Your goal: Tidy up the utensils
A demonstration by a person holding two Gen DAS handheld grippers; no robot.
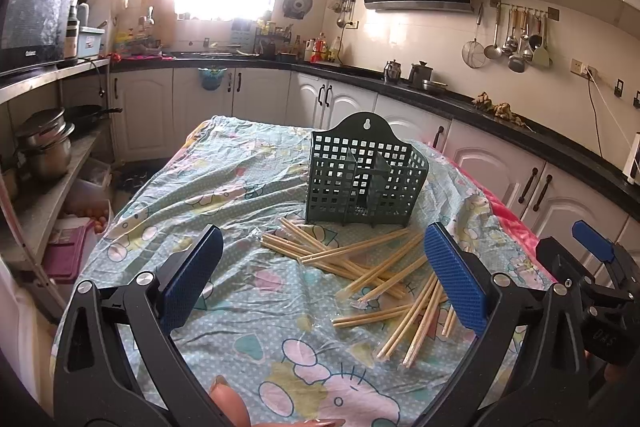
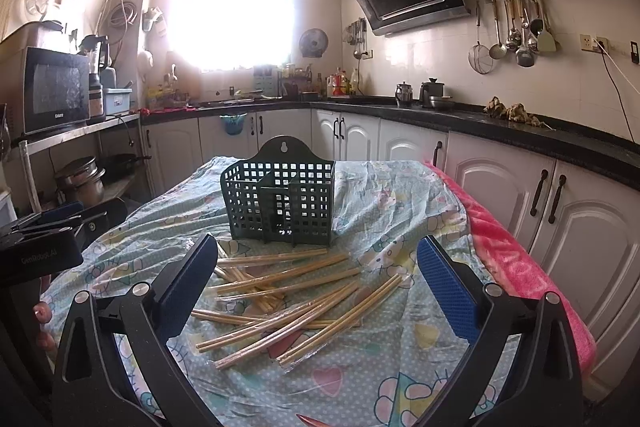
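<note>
A dark green perforated utensil holder [image 1: 366, 175] [image 2: 280, 203] stands upright on the cartoon-print tablecloth, its compartments empty. Several wooden chopsticks [image 1: 372, 267] [image 2: 288, 303] lie scattered in front of it. My left gripper [image 1: 324, 279] hovers open above the cloth, the chopstick pile lying toward its right finger. My right gripper [image 2: 320, 291] hangs open above the pile, touching nothing. The right gripper also shows at the right edge of the left wrist view [image 1: 592, 251], and the left gripper shows at the left edge of the right wrist view [image 2: 52, 227].
The table [image 2: 400, 195] carries a blue patterned cloth with a pink blanket [image 2: 516, 267] along its right edge. White cabinets and a black counter [image 2: 520, 131] run behind and to the right. Shelves with pots [image 1: 44, 143] and a microwave [image 1: 32, 19] stand left.
</note>
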